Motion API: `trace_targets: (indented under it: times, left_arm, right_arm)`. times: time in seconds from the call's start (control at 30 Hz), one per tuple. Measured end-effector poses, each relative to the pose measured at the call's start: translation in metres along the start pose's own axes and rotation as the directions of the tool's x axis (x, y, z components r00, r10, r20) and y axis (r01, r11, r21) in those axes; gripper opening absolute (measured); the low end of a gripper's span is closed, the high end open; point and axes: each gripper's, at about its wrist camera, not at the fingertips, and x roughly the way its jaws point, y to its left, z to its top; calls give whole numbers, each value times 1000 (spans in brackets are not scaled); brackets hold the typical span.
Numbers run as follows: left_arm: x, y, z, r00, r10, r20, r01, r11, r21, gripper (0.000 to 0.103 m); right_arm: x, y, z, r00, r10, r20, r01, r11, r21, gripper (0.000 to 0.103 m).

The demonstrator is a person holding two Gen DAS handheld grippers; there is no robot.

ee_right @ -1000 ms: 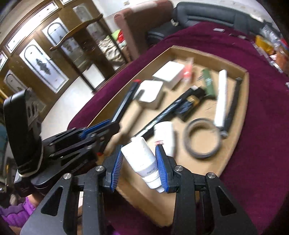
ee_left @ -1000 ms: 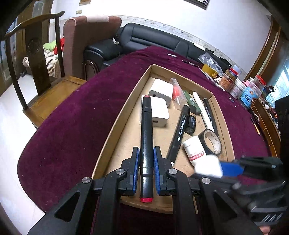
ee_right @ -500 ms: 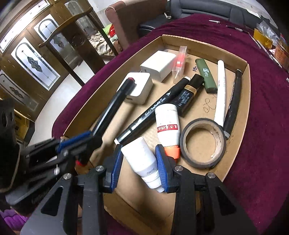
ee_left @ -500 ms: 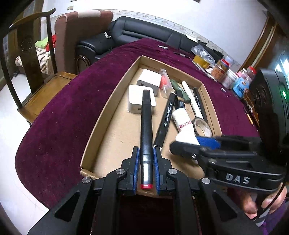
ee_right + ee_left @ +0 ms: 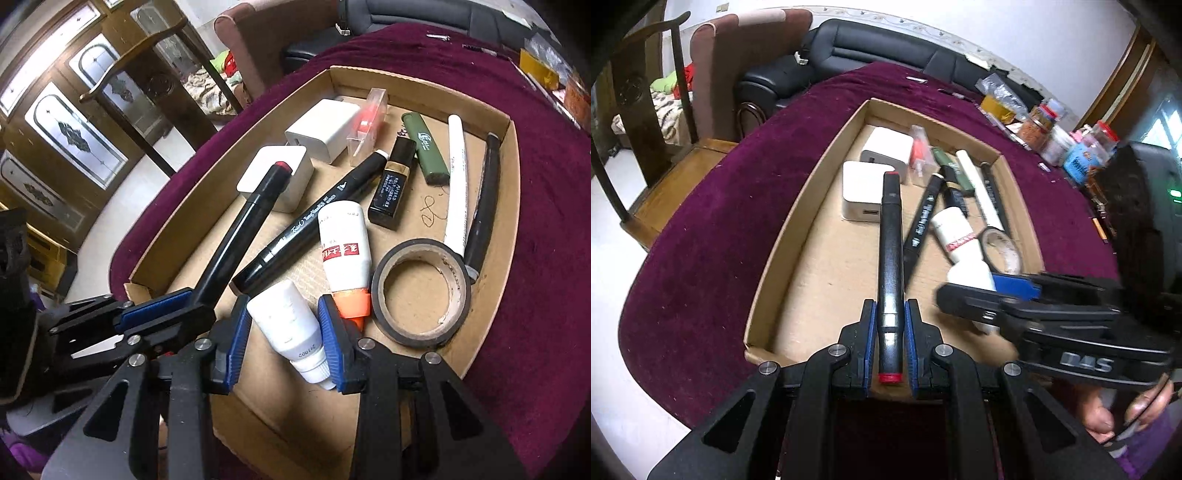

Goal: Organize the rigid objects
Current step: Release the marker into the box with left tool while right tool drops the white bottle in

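Currently left gripper (image 5: 890,343) jaws clamped on long black red-capped marker (image 5: 889,258); right gripper (image 5: 286,339) jaws clamped on white plastic tube (image 5: 286,325), both above shallow cardboard tray (image 5: 496,258).

Left wrist view: mounted behind the left gripper (image 5: 890,332), facing forward along its jaws, close above the near end of the cardboard tray (image 5: 775,254), looking down its length toward the sofa (image 5: 871,40). Right wrist view: mounted behind the right gripper (image 5: 284,339), facing forward over the same tray (image 5: 495,266) from its near right side, angled left toward the glass-panelled doors (image 5: 70,133). Shared: tray interior, plus the opposite gripper beside each set of jaws.
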Motion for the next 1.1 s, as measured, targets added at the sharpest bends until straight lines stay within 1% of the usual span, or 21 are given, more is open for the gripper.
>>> trace_targets:
  times: [0.1,0.2,0.23,0.27,0.3,0.37,0.47,0.53,0.6,0.7,0.73,0.8,0.83,0.9,1.0,1.07,1.1]
  left_arm:
    - [7,2,5,1000,26,-11,-26,1000,-9,12]
    - [9,-3,4,999,38,-8,-38,999,7,16]
    - [7,-3,2,1000,25,-7,-25,1000,9,19]
    - [5,-3,1,1000,4,-2,-4,1000,8,26]
    - [2,-1,1,1000,-16,4,16,1000,5,30]
    - [-5,0,0,999,-36,17,36,999,9,47]
    - [-18,2,-2,998,-36,47,35,999,26,49]
    - [-26,9,-3,997,-40,65,39,999,18,50]
    - [-35,24,-4,994,-61,95,63,998,-27,50]
    - [-47,48,-4,987,-68,147,84,991,-105,51]
    - [-53,58,-5,983,-63,172,87,987,-136,53]
    - [-62,75,-6,976,-49,214,91,977,-190,56]
    - [-68,85,-8,971,-38,235,91,972,-219,56]
    - [-76,101,-10,964,-21,264,91,963,-254,57]
    - [-85,124,-16,956,19,293,73,951,-300,58]
    - [-87,138,-19,953,40,300,66,940,-336,58]
    - [-88,143,-20,952,46,301,64,936,-345,58]
  right_arm:
    - [-9,-3,-2,1000,13,17,-13,1000,10,35]
    - [-18,-3,-3,999,2,42,-3,1000,6,36]
    - [-21,-3,-2,999,4,49,-4,1000,7,36]
    - [-24,-4,-2,998,11,58,-11,1000,11,36]
    - [-28,-7,1,997,21,74,-22,1000,18,35]
    - [-34,-11,7,995,15,102,-19,999,39,35]
    - [-36,-14,20,992,-24,125,18,999,51,35]
    - [-35,-14,31,989,-59,132,53,997,52,35]
    - [-33,-12,41,990,-41,132,34,998,55,35]
    - [-23,-7,65,992,61,115,-68,996,60,35]
    - [-17,-4,72,991,82,106,-89,994,65,36]
    - [2,0,86,991,121,58,-125,989,80,39]
    - [11,0,91,992,117,43,-120,989,88,39]
    - [32,-1,101,997,80,3,-80,992,101,39]
    - [51,-8,112,998,59,-27,-55,991,122,38]
    - [58,-12,124,1000,-17,-14,18,992,124,38]
    - [60,-16,129,999,-39,-8,40,991,130,38]
